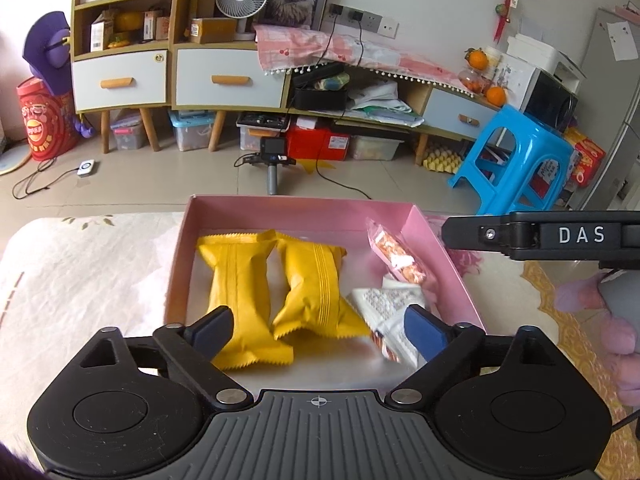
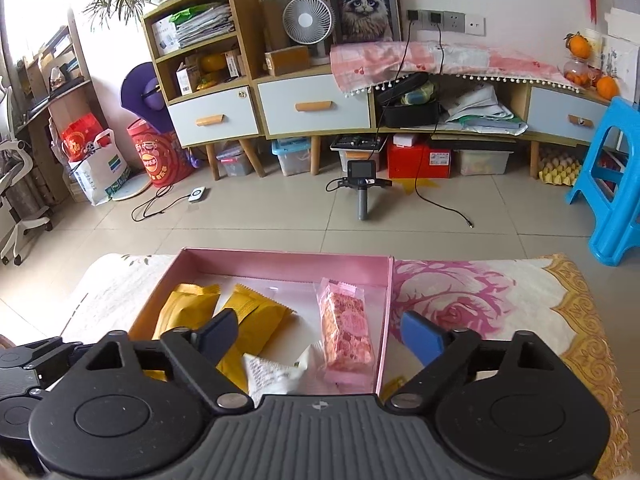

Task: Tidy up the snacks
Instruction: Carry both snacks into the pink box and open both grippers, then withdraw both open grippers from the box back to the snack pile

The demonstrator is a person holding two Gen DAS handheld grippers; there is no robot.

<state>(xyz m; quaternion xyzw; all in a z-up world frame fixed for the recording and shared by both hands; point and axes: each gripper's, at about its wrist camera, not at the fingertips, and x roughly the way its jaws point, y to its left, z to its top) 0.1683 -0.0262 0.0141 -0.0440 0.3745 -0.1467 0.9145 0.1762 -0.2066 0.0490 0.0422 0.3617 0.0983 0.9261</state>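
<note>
Snacks lie in a shallow pink box [image 1: 424, 232] that sits on a tabletop [image 2: 500, 300] covered with a floral cloth, reaching to its far edge. Inside, on the left, two yellow packets lie side by side and touching: the left yellow packet [image 1: 238, 280] and the right yellow packet [image 1: 316, 284]. Toward the right wall of the box lies a clear-wrapped pink snack bar [image 2: 348, 332], its far end tilted up against that wall in the left wrist view. Just nearer than it sits a white printed packet [image 1: 384, 304], touching the right yellow packet's near corner.

The left tongs [image 1: 320, 330] hang wide over the near end of the box, gripping nothing, with the yellow packets and the white packet showing between the fingers. The right tongs [image 2: 320, 340] are equally wide and empty, straddling the right wall of the box, one finger over the box and the other over the cloth.

Beyond the tabletop, on the tiled floor, stands a small camera on a grey handle [image 2: 362, 182], with a blue plastic stool [image 1: 520, 164] off to the right and a low cabinet [image 2: 312, 108] along the wall.

Only the right wrist view shows the large pink flower [image 2: 452, 304] printed on the cloth right of the box; only the left one shows the right tongs' black body, lettered DAS.
</note>
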